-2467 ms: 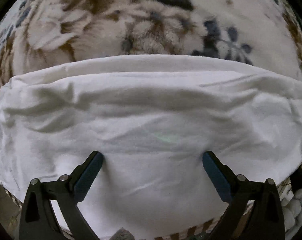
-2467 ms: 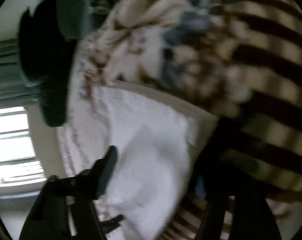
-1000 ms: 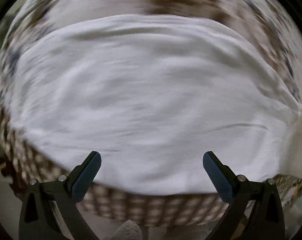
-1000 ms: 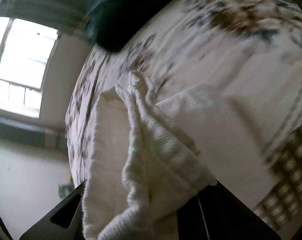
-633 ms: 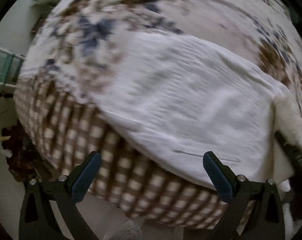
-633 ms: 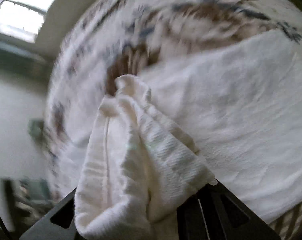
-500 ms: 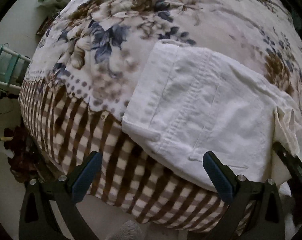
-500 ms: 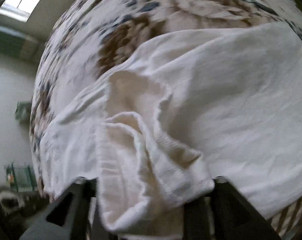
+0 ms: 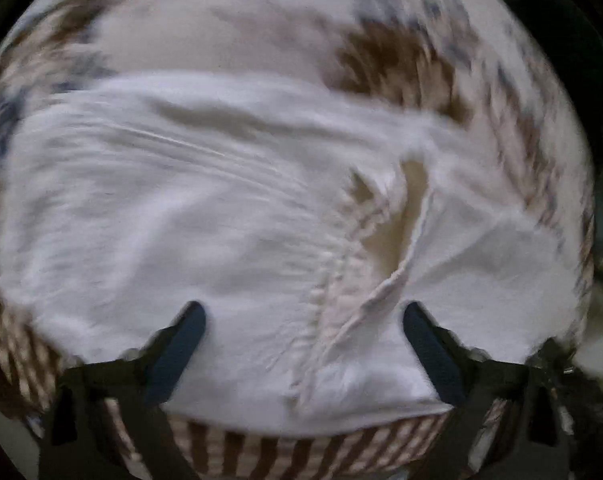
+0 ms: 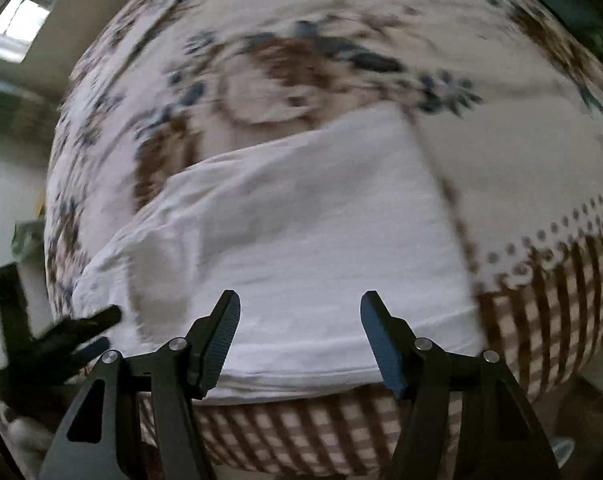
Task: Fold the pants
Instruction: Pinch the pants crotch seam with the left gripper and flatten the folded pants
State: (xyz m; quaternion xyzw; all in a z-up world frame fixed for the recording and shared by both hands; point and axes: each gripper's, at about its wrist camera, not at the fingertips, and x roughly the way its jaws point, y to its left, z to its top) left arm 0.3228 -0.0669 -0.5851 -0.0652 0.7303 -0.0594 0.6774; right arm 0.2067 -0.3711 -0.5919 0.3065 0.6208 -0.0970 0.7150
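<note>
white pants [image 10: 301, 232] lie folded on the floral bed cover [image 10: 285, 64] | left gripper [image 9: 303, 344] jaws apart, empty | right gripper [image 10: 300, 332] jaws apart, empty

Pants [image 9: 205, 216] lie on bed [image 9: 229, 28], spread ahead of my left gripper [image 9: 303, 344] (waist opening toward its right finger). Pants [image 10: 301, 232] ahead of my right gripper [image 10: 300, 332] too; left gripper [image 10: 61, 340] off to its left.

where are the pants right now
The white pants lie folded on the floral blanket at the bed's near edge, straight ahead of both open tools in both wrist views; neither the left tool nor right tool grips them.
</note>
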